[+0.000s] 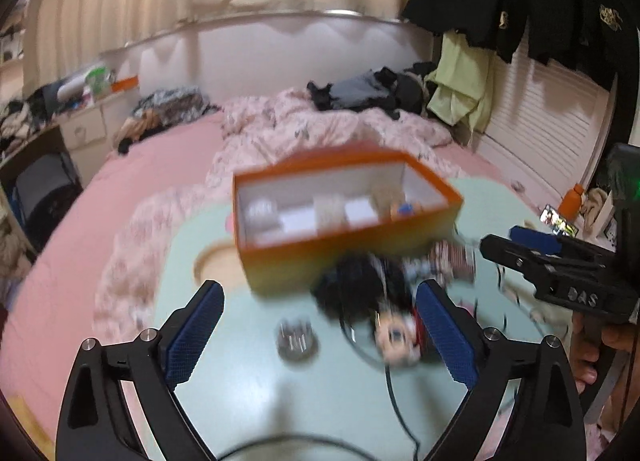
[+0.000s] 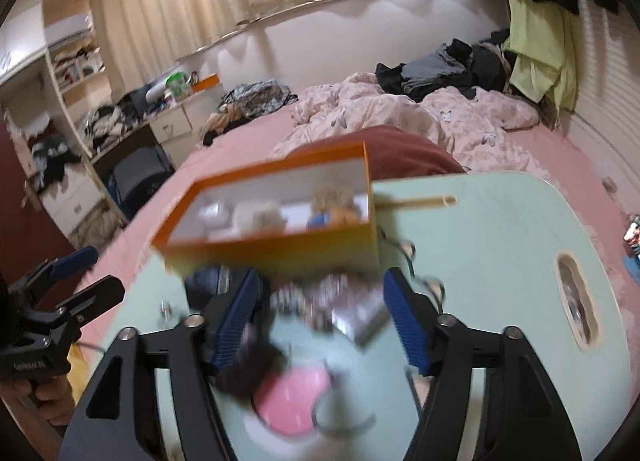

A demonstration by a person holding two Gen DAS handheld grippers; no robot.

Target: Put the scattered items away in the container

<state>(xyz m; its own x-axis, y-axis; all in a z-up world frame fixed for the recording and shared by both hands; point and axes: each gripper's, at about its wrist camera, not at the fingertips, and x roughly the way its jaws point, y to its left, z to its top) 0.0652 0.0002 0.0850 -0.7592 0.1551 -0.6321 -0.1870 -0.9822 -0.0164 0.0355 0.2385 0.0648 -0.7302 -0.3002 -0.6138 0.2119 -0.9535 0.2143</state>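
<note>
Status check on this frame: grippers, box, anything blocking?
Left gripper open, empty; right gripper open, empty. Orange box upright on green table, partly filled. Doll, patterned packet, cable still out, crowding box front.

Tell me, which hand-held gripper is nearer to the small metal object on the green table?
Left. The left hand-held gripper has the small metal object between its open fingers, untouched. The right hand-held gripper is further to the right, over the patterned packet.
</note>
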